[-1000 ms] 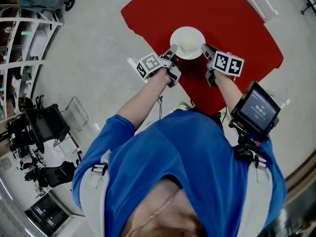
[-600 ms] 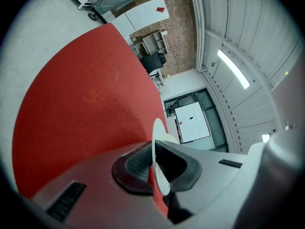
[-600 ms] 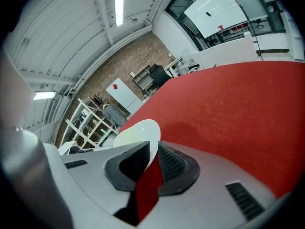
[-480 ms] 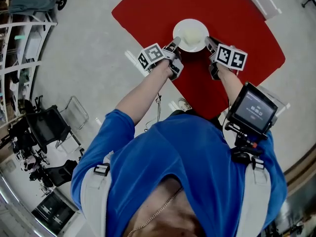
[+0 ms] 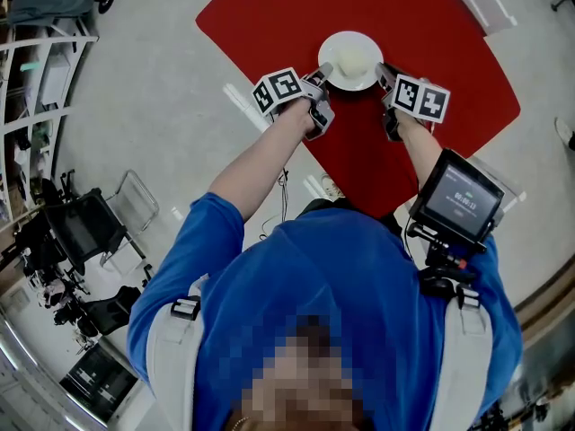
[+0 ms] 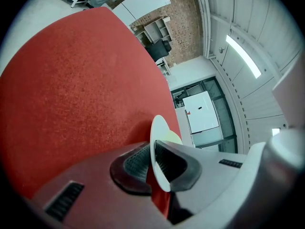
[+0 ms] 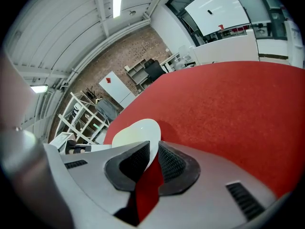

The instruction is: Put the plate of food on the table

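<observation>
The plate (image 5: 334,48) sits in the upper middle of the head view, over the red desk (image 5: 269,12). It is carried by its rim from two opposite sides. Each gripper view shows a dark shadow on the red surface beside it, so we judge it to be just above the top; we cannot tell whether it already touches. The left gripper (image 5: 322,71) has its jaws nearly together, pinching the thin rim on the plate's left. The right gripper (image 5: 383,69) is clamped the same way on the rim at the right.

The plate is round, white, shallow and smooth, and looks glazed. A pale yellowish mound of food (image 5: 355,61) lies at its centre. The jaw pads are dark and finely ribbed, and they meet only a narrow strip of that slick edge. The desk top looks like matte, grainy felt or carpet, with straight edges, above a pale grey floor (image 5: 153,106).

We think the main risk is tilt. If one gripper comes down faster than the other, the plate would tip and the food could slide toward the low side. With so little rim held, a twist could also work the smooth edge out of the pads. Letting go before the base rests flat would drop the plate onto the desk. Opening one side first would leave the plate hanging from a single pinch.
</observation>
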